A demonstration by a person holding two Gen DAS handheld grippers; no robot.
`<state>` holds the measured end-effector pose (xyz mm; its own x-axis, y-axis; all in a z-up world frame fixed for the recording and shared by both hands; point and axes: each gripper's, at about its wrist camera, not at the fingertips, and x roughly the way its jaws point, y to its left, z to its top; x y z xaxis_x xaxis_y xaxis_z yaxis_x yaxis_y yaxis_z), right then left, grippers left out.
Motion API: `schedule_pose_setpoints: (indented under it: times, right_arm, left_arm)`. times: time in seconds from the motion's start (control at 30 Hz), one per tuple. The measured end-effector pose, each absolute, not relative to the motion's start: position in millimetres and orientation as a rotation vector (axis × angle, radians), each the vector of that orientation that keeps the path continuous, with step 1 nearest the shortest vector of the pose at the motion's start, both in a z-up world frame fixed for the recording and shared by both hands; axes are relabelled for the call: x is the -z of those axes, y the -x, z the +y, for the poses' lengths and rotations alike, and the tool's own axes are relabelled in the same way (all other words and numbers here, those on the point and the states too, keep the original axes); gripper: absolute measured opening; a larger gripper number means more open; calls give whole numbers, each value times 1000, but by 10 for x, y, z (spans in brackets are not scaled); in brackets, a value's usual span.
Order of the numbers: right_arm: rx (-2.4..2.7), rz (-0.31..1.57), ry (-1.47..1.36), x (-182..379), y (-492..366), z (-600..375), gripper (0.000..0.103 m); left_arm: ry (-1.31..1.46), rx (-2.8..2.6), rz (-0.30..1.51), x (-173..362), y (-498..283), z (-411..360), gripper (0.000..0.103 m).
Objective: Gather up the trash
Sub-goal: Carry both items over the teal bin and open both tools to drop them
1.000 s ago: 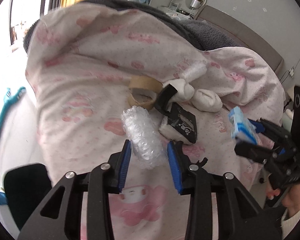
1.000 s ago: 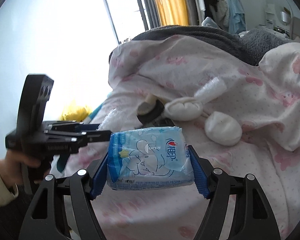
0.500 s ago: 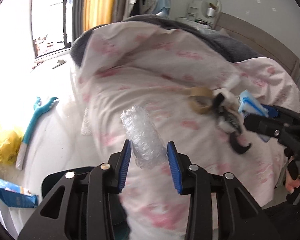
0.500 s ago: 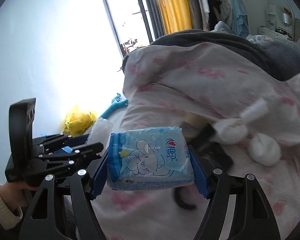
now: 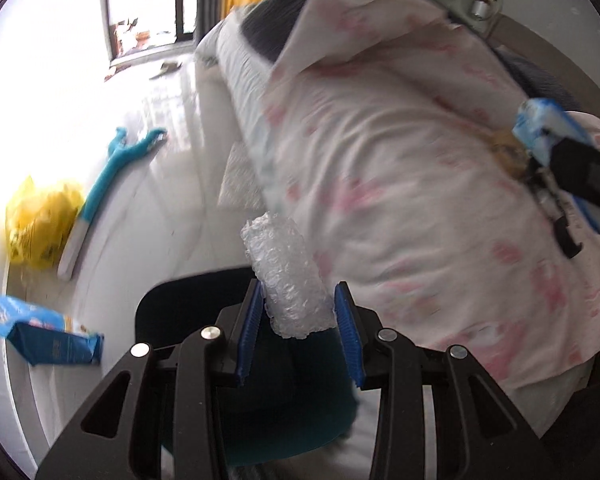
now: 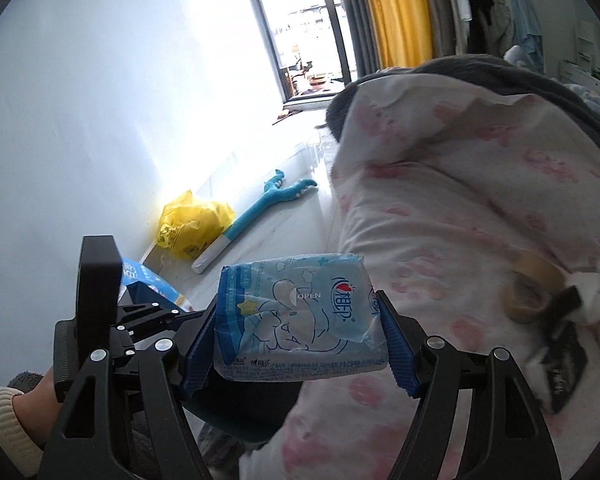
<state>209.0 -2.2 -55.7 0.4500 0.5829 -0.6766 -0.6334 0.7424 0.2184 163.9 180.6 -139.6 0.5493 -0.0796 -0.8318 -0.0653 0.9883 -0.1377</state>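
Note:
My left gripper (image 5: 298, 320) is shut on a roll of clear bubble wrap (image 5: 284, 272), held off the bed's edge above a dark bin (image 5: 284, 400). My right gripper (image 6: 300, 336) is shut on a blue tissue pack (image 6: 300, 316) printed with a cartoon, held above the bed's edge. The right gripper with the pack also shows in the left wrist view (image 5: 556, 140). The left gripper shows at the lower left of the right wrist view (image 6: 140, 320). A brown tape roll (image 6: 528, 292), a black packet (image 6: 560, 364) and white wads (image 6: 596, 288) lie on the pink quilt (image 6: 480, 200).
On the pale floor lie a yellow plastic bag (image 5: 40, 216), a teal long-handled tool (image 5: 112, 176) and a blue package (image 5: 40, 340). A white wall (image 6: 80, 120) stands on the left, and a window with yellow curtains (image 6: 400, 12) at the back.
Both grippers have swung left, away from the items on the quilt and toward the floor side of the bed. Each still holds its item. The dark bin now shows beneath the left gripper.

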Motion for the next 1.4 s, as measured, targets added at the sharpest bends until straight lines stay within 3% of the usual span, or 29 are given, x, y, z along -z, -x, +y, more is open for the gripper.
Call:
schedule_pose_setpoints:
  times: [0.5,0.7,0.77,0.97,1.4]
  right_arm:
    - [-803,942,111,1011,-2110,857,74]
    - [-809,979,137,1161,-2120,1069,74]
    - [-810,989,147,1212,-2112,1125,74]
    - [-805,1017,170,1363,-2093,1285,74]
    - [-777,1137,158,1810,-2243,1503,74]
  left_arm:
    - [287,-31,1234,2054,-1491,2406,41]
    - [300,-41,1285,2161,-1400,2527,47]
    - [304,-44,1282,2139,-1359,2573,58]
    - [297,-45,1251,2023,-1280,2684,69]
    - [260,-96,987,1289,-1042,2831,78]
